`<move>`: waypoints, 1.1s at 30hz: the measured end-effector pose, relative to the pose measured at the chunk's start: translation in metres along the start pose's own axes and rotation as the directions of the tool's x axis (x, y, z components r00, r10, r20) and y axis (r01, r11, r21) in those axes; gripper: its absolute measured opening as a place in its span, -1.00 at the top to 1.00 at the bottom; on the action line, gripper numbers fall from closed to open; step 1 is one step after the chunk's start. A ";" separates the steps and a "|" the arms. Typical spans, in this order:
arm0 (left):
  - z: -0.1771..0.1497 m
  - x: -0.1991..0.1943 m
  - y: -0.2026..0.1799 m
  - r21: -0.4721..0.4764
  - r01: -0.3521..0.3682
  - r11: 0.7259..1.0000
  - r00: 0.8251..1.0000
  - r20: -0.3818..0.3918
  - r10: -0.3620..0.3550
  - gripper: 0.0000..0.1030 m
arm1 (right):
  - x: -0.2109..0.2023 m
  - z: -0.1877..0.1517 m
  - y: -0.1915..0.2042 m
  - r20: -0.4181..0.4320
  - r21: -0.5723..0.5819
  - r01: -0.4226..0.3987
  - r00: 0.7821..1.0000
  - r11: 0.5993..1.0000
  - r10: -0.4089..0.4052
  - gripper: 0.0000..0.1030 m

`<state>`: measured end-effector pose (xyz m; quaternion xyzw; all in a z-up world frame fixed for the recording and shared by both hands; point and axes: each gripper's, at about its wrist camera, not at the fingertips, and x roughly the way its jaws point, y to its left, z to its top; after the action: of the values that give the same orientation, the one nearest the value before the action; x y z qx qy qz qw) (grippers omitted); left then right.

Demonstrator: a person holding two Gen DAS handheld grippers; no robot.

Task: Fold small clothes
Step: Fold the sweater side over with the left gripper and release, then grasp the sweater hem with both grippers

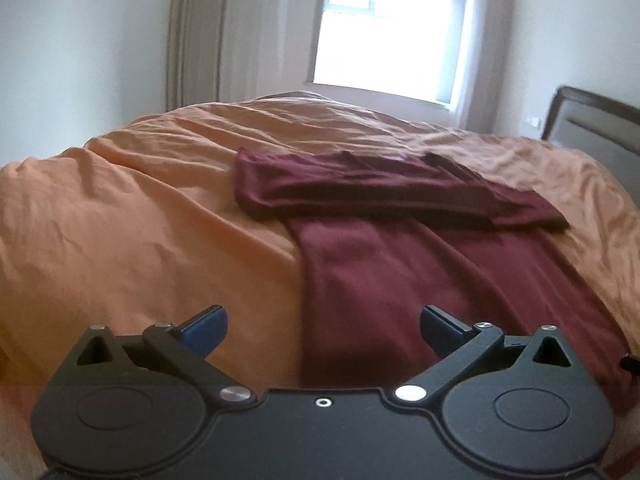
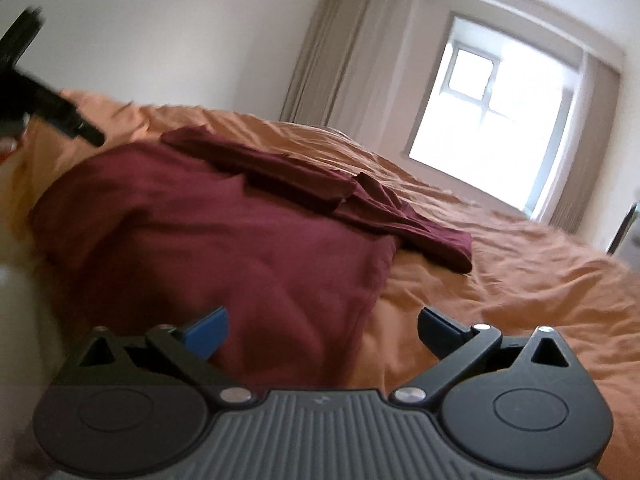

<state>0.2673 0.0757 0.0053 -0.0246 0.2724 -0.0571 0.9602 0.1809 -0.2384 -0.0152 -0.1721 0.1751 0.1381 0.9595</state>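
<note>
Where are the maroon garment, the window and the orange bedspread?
maroon garment (image 1: 360, 272): left wrist view, flat lower panel.
window (image 1: 384, 28): left wrist view, bright pane.
orange bedspread (image 2: 520, 280): right wrist view, bare wrinkled area right of the garment.

One dark maroon garment (image 1: 400, 272) lay flat on the orange bed cover (image 1: 140, 220), long body running lengthwise. At its far end the sleeves (image 1: 380, 188) were folded across the body, forming a crosswise band with wrinkles. Fabric plain, no print visible; nothing gripped it.
</note>
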 end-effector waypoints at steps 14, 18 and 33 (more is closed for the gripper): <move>-0.058 -0.040 -0.025 0.044 0.029 0.999 1.000 -0.009 -0.029 -0.99 | -0.019 -0.041 0.079 0.010 -0.220 0.122 0.992 0.968 -0.123 -0.99; -0.065 -0.046 -0.025 0.040 0.037 0.999 0.999 -0.015 -0.036 -0.99 | -0.004 -0.047 0.098 0.028 -0.334 0.220 0.974 0.916 -0.224 -0.99; -0.078 -0.060 -0.036 0.106 0.070 0.992 0.997 0.018 -0.072 -0.99 | -0.021 -0.057 0.129 0.238 -0.458 0.315 0.945 0.831 -0.226 0.52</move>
<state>0.1720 0.0460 -0.0266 0.0159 0.2574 -0.1053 0.9604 0.1039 -0.1478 -0.0940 -0.4200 0.0237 0.0549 0.9055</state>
